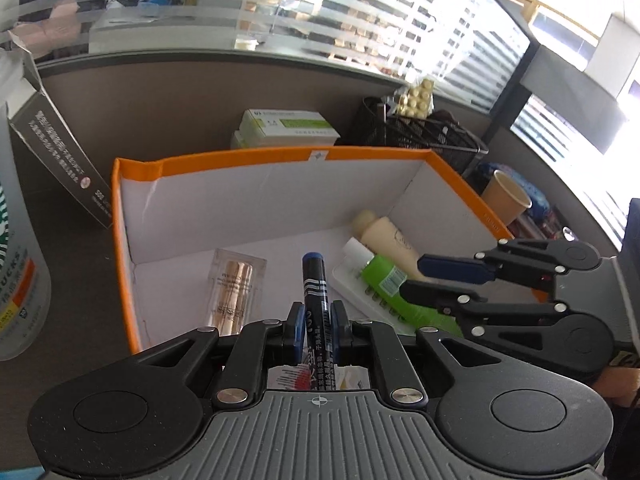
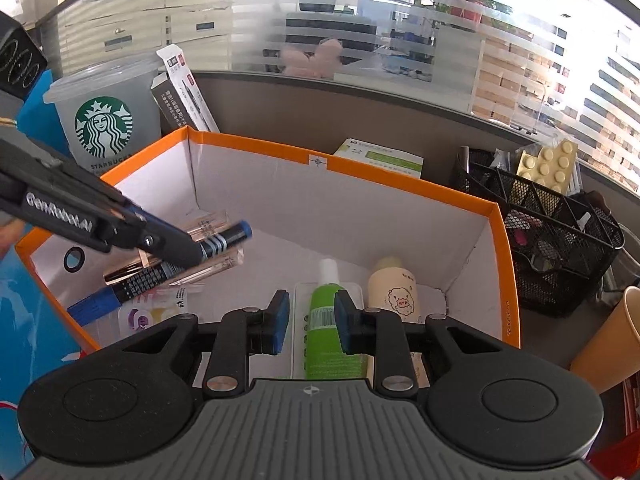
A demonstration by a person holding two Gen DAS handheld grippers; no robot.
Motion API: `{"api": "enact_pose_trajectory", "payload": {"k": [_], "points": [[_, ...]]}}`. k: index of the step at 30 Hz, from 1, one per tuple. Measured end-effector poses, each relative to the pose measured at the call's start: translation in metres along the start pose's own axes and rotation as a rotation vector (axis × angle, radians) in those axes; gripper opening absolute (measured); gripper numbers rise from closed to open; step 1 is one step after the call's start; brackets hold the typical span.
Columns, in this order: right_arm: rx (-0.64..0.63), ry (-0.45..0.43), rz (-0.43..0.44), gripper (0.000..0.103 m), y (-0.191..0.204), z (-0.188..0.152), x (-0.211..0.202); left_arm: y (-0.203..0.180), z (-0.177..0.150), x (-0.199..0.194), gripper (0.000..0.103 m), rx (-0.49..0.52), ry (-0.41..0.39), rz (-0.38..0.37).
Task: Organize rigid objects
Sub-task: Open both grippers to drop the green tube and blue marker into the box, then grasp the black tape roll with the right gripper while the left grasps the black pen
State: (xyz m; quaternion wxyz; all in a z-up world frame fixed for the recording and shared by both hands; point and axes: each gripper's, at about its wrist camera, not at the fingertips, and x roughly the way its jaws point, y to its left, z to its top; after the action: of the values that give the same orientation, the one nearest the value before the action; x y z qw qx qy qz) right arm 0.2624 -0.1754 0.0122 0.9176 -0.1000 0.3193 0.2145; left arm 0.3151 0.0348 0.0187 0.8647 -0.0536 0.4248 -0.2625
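Observation:
An orange-rimmed white box holds a clear case with gold tubes, a green bottle on a white flat pack, and a cream bottle. My left gripper is shut on a black-and-blue marker, held over the box's left part. My right gripper is open above the green bottle, touching nothing.
A Starbucks cup and a grey carton stand left of the box. Behind it lie green-white boxes. A black mesh organizer and a paper cup stand right.

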Motion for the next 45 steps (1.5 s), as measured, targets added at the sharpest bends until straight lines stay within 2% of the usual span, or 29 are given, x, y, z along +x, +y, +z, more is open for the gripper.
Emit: {"api": "enact_pose_trajectory", "payload": {"k": [17,20,22,24,26,31,33,36,39,40,41,42,43,45], "points": [[0.079,-0.061,0.004,0.023,-0.011,-0.013,-0.027,-0.009,-0.001,0.017,0.011,0.005,0.037,0.069],[0.08,-0.071,0.0,0.023,-0.011,-0.015,-0.035,-0.011,-0.001,0.011,0.017,0.007,0.015,0.094],[0.086,-0.084,-0.004,0.023,-0.011,-0.016,-0.045,-0.013,-0.002,0.005,0.021,0.009,-0.001,0.104],[0.089,-0.097,-0.008,0.023,-0.011,-0.019,-0.055,-0.017,-0.004,-0.003,0.032,0.017,-0.016,0.11],[0.091,-0.109,-0.014,0.023,-0.011,-0.021,-0.064,-0.022,-0.006,-0.011,0.039,0.033,-0.033,0.119],[0.103,-0.141,-0.019,0.023,-0.007,-0.029,-0.088,-0.038,-0.015,-0.034,0.044,0.084,-0.084,0.124],[0.102,-0.152,-0.02,0.023,-0.004,-0.035,-0.098,-0.049,-0.023,-0.047,0.057,0.114,-0.108,0.114],[0.11,-0.157,0.0,0.025,0.001,-0.049,-0.113,-0.064,-0.041,-0.064,0.065,0.155,-0.148,0.085],[0.089,-0.122,0.073,0.028,0.011,-0.068,-0.117,-0.073,-0.064,-0.076,0.075,0.169,-0.174,0.049],[0.084,-0.104,0.094,0.031,0.014,-0.075,-0.116,-0.076,-0.072,-0.077,0.077,0.171,-0.177,0.037],[0.083,-0.088,0.099,0.034,0.017,-0.083,-0.115,-0.08,-0.082,-0.083,0.083,0.2,-0.218,0.052],[0.082,-0.077,0.085,0.035,0.019,-0.09,-0.114,-0.087,-0.091,-0.087,0.09,0.239,-0.238,0.079],[0.082,-0.069,0.06,0.035,0.02,-0.097,-0.113,-0.091,-0.098,-0.087,0.09,0.266,-0.225,0.083],[0.097,-0.061,0.007,0.041,0.017,-0.11,-0.112,-0.096,-0.113,-0.09,0.09,0.273,-0.202,0.027]]}}
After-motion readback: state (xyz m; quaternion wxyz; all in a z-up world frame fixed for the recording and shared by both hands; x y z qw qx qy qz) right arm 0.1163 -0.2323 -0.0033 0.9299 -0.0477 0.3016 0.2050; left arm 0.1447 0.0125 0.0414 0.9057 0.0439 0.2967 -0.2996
